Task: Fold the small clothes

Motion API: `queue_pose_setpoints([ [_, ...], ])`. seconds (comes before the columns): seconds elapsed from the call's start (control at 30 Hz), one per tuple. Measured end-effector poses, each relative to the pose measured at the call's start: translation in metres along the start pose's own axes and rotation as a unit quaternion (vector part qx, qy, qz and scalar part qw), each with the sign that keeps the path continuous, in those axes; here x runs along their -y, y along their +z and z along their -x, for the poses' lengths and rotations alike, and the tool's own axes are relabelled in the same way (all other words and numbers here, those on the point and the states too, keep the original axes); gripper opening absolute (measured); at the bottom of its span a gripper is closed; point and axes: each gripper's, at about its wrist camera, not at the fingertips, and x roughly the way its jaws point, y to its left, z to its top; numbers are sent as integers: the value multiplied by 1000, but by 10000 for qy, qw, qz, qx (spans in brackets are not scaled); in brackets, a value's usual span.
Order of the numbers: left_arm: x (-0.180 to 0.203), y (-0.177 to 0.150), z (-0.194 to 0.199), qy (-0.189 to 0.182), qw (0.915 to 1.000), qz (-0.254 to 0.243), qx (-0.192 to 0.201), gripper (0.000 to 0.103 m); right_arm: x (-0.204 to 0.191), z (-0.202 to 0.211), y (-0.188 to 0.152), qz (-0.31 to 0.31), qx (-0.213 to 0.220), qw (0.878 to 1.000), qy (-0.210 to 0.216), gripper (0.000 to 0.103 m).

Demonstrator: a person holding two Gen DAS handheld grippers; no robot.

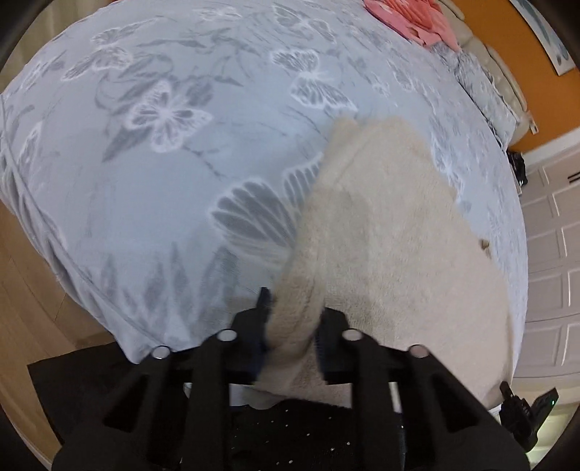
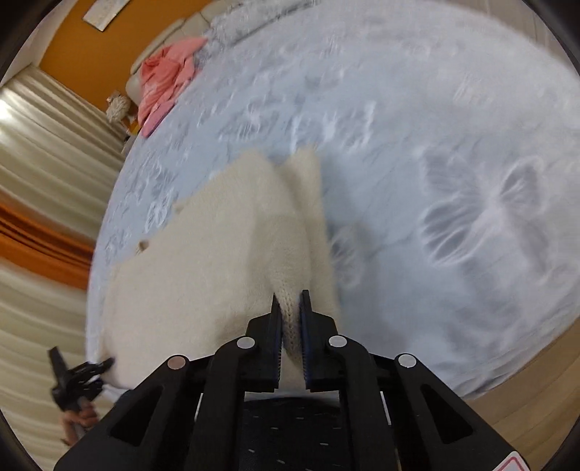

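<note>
A cream fleece garment (image 1: 391,232) lies on a pale blue butterfly-print bedspread (image 1: 163,152). My left gripper (image 1: 293,319) is shut on a bunched edge of the cream garment at its near end. In the right wrist view the same cream garment (image 2: 217,246) spreads left and ahead, and my right gripper (image 2: 290,308) is shut on a ribbed knit edge of it. A small brown button (image 2: 142,245) shows on its left side. The other gripper (image 2: 76,373) shows at the garment's far left corner.
Pink clothes (image 1: 413,18) lie heaped at the far end of the bed, also in the right wrist view (image 2: 163,83). Pillows (image 1: 485,87) line the headboard by an orange wall. White cabinet doors (image 1: 551,232) stand right of the bed. Curtains (image 2: 47,152) hang on the left. Wood floor (image 1: 32,275) borders the bed.
</note>
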Motion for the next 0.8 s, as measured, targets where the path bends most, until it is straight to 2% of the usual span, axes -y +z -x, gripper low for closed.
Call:
queue_pose_setpoints([
  [0.07, -4, 1, 4, 195, 9997, -96, 64, 15, 13, 5, -1, 80, 31, 9992, -398, 3],
  [0.1, -6, 1, 3, 248, 9996, -142, 57, 15, 25, -1, -4, 56, -99, 9985, -538, 3],
  [0.17, -10, 2, -4, 339, 9993, -129, -20, 15, 43, -22, -11, -48, -511, 9975, -487, 3],
  [0.2, -11, 2, -5, 325, 9994, -112, -36, 17, 42, -26, -15, 64, -575, 9971, -491, 3],
  [0.23, -12, 2, -3, 334, 9994, -107, -42, 18, 38, -22, -17, 167, -513, 9970, -548, 4],
  [0.3, -5, 4, 5, 288, 9995, -139, -56, 22, 23, -3, -14, 221, -286, 9985, -399, 6],
  [0.33, -1, 4, 16, 288, 9994, -166, 2, 23, 18, 6, -13, 224, -203, 9988, -388, 10],
  [0.37, 3, 5, 25, 261, 9994, -219, 109, 23, 9, 16, -9, 314, -68, 9982, -513, 14],
  [0.43, 17, 8, 42, 238, 9981, -426, 376, 30, -8, 28, -2, 568, 94, 9965, -603, 15],
  [0.53, 53, 19, 53, 253, 9937, -846, 695, 41, -40, 28, 16, 808, 137, 9961, -322, 15],
  [0.57, 66, 23, 51, 224, 9922, -967, 750, 43, -51, 20, 24, 928, 109, 9954, -228, 15],
  [0.6, 78, 27, 46, 213, 9909, -1075, 776, 50, -61, 10, 30, 1078, 73, 9938, -252, 17],
  [0.63, 94, 30, 38, 244, 9890, -1225, 798, 59, -72, -5, 38, 1210, 29, 9920, -356, 25],
  [0.67, 104, 32, 28, 276, 9877, -1318, 790, 63, -78, -18, 44, 1254, 24, 9910, -464, 30],
  [0.8, 120, 38, -19, 435, 9877, -1425, 468, 64, -72, -52, 56, 1152, -283, 9919, -461, 30],
])
